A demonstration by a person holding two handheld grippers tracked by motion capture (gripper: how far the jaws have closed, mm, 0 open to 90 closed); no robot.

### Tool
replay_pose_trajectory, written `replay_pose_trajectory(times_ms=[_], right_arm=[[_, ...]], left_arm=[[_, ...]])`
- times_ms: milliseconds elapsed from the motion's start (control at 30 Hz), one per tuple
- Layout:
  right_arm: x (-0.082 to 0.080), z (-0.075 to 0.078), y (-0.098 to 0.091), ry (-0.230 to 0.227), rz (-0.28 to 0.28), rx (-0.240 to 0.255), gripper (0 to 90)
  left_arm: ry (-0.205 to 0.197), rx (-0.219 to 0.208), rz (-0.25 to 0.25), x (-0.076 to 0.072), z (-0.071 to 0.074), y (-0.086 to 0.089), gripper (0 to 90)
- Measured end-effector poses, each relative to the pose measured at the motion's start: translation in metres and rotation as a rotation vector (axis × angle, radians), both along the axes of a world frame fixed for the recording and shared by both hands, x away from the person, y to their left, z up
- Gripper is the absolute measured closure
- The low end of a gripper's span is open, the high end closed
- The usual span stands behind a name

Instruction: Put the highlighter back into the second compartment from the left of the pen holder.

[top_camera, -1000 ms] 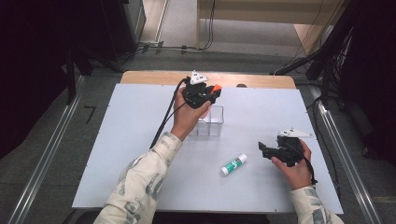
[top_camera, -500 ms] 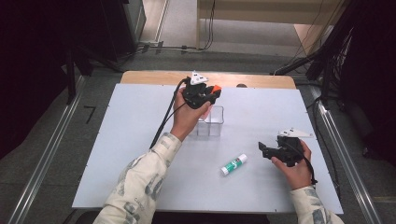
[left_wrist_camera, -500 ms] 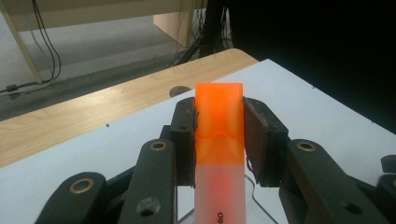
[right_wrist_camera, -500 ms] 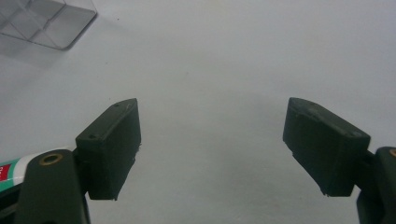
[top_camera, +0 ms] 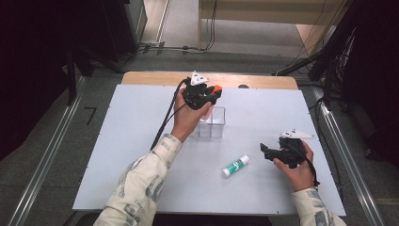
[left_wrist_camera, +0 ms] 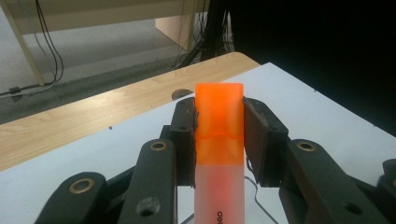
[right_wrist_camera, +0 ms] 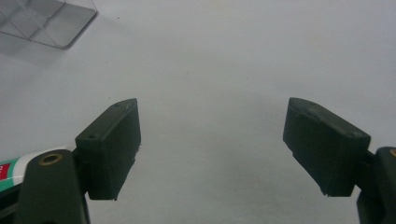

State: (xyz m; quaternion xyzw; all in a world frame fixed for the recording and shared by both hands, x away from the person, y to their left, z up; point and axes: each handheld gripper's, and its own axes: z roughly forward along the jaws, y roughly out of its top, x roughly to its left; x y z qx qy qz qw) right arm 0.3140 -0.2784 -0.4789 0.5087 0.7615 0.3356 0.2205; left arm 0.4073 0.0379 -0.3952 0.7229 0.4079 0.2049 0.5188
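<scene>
Over the desk (top_camera: 117,141), the clear organiser box (top_camera: 217,123) is narrow; if you tilt your left gripper (top_camera: 203,94), the orange highlighter (left_wrist_camera: 219,140) could catch its rim. Its jaws pinch the highlighter's cap end, held above the box. Your right gripper (right_wrist_camera: 212,149) rests spread and empty beside the glue stick (top_camera: 235,166).

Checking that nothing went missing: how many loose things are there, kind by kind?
Orange highlighter, clamped in the left hand-held gripper: 1
Glue stick: 1
Clear plastic organizer: 1
Total: 3
</scene>
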Motion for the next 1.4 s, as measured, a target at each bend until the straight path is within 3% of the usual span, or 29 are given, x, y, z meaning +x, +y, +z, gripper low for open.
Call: replay_pose_trajectory(times_ms=[767,1033,1400], right_arm=[[0.000,0.000,0.000,0.001,0.002,-0.003,17.9],[0.000,0.000,0.000,0.000,0.002,-0.005,17.8],[0.000,0.000,0.000,0.002,0.001,-0.005,17.8]], left_arm=[[0.013,0.014,0.002,-0.002,-0.003,0.003,67.5],[0.020,0.026,-0.009,-0.013,-0.002,0.004,48.7],[0.010,0.009,-0.013,-0.028,-0.002,0.016,42.9]])
